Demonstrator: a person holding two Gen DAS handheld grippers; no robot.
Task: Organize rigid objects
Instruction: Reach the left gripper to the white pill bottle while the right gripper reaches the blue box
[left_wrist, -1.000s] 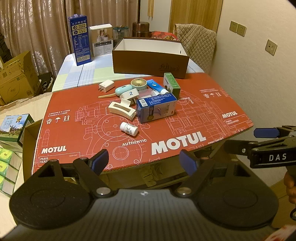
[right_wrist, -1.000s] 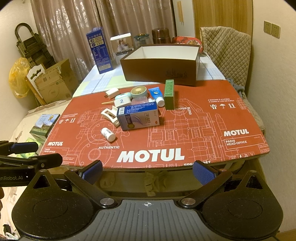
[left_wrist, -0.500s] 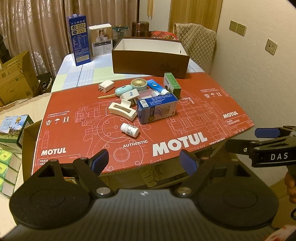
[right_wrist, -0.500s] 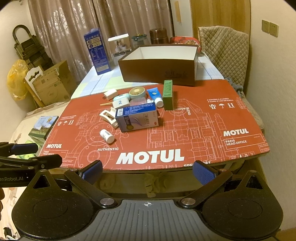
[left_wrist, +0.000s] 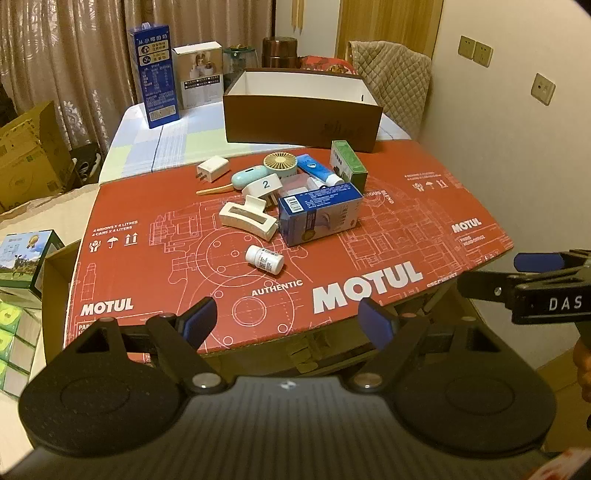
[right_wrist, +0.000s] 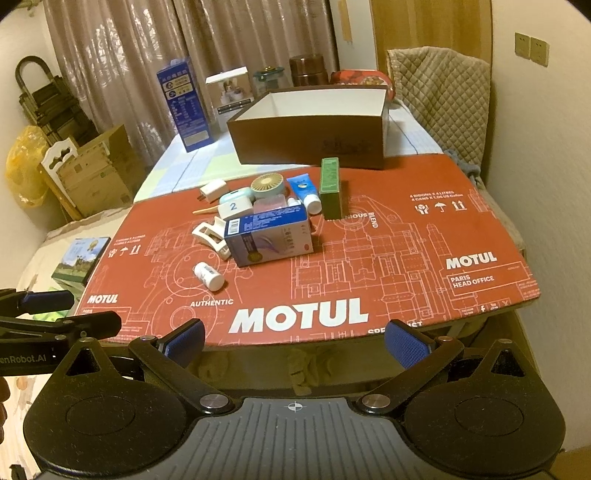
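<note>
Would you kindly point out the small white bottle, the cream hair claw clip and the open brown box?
small white bottle (left_wrist: 265, 259): left wrist view, on its labelled side.
cream hair claw clip (left_wrist: 246, 218): left wrist view, on its long body.
open brown box (right_wrist: 310, 138): right wrist view, on its front wall.

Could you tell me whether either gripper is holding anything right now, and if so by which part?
Nothing is held: the left gripper and right gripper are both open and empty.

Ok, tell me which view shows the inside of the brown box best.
The right wrist view: the brown box shows its white floor and inner walls there. The left wrist view looks across it lower, showing only a strip of the white far wall above the front panel.
</note>
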